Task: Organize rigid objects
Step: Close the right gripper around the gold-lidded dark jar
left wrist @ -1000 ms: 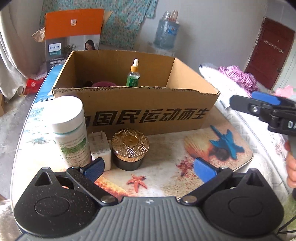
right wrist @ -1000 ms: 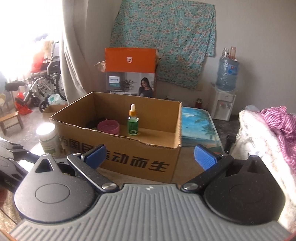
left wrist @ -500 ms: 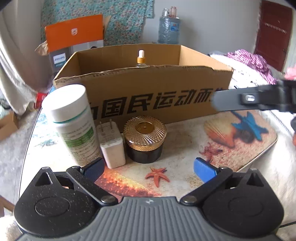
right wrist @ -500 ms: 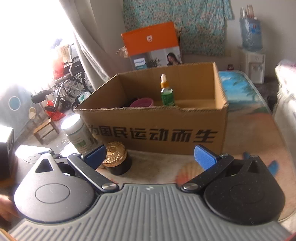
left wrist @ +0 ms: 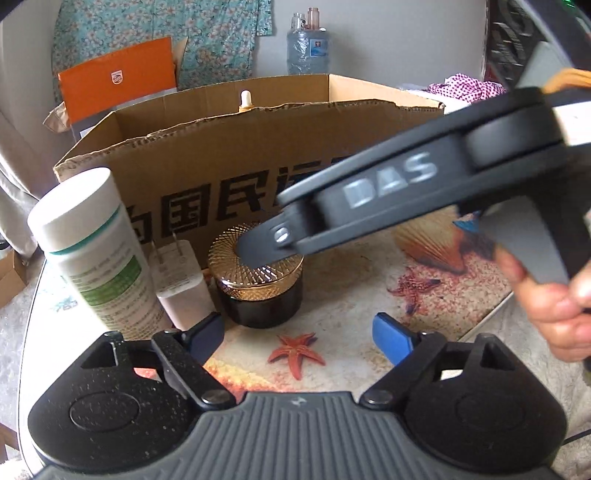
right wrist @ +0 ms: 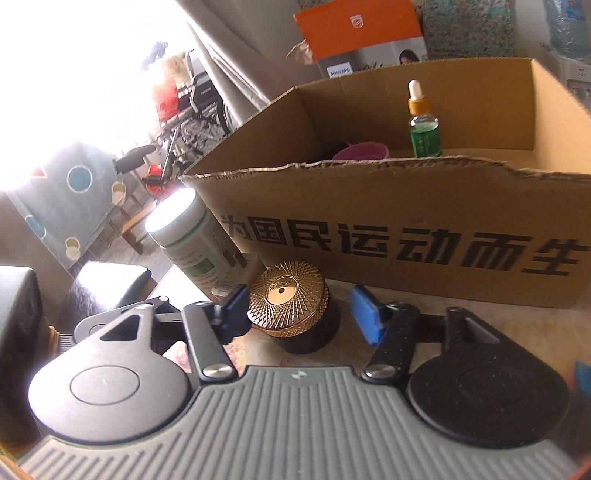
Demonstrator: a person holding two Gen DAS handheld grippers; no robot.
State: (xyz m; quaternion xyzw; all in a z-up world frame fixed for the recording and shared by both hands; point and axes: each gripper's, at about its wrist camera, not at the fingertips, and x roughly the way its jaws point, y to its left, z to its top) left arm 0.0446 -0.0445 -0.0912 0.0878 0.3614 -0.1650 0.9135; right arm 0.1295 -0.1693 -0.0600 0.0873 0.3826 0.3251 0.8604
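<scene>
Right gripper (right wrist: 295, 314) straddles the gold-lidded jar (right wrist: 291, 306)
Jaws apart around the jar, lower centre of frame before the cardboard box (right wrist: 406, 221); left gripper (left wrist: 299, 330) open, idle. Probably heavy, slippery glass: grip the ridged lid's sides.

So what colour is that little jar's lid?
Gold, with a fine crisscross pattern, on the jar's lid; clearest in the right wrist view.

The cardboard box (right wrist: 406, 236) carried large black Chinese print along its front wall, reading 为国民运动而生 in the right wrist view; the left wrist view showed only the first characters. Behind it, the orange carton (right wrist: 360, 29) bore the word PHILIPS in white on a dark patch. The right tongs (left wrist: 255, 251) had raised letters DAS on their black arm. The white bottle's (left wrist: 99, 254) green label was too small to read.
</scene>
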